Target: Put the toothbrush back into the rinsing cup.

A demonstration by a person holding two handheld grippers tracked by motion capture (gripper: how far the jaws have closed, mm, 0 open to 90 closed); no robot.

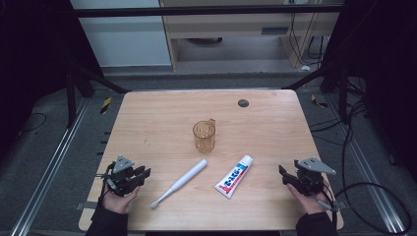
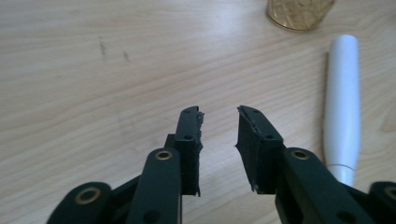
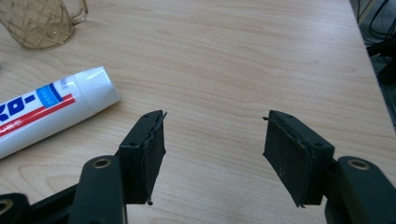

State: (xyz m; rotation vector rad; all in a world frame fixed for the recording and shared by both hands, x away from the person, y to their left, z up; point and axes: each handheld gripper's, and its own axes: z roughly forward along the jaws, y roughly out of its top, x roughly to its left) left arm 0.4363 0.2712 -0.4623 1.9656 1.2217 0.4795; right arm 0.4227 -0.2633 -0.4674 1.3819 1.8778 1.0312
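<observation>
An amber see-through cup (image 1: 204, 135) with a handle stands upright at the middle of the wooden table (image 1: 147, 118). In front of it lie a white toothbrush (image 1: 179, 183) and, to its right, a white toothpaste tube (image 1: 235, 176) with red and blue print. My left gripper (image 1: 145, 173) rests at the front left, jaws apart with nothing between them; the toothbrush handle (image 2: 342, 105) lies to its right. My right gripper (image 1: 282, 173) sits at the front right, jaws wide apart and empty, with the tube's cap end (image 3: 95, 88) and the cup (image 3: 39, 21) to its left.
A small dark round plug (image 1: 243, 103) is set in the tabletop near the far edge. Black cables (image 1: 364, 147) run over the floor to the right of the table. A metal frame bar (image 1: 196, 11) crosses behind the table.
</observation>
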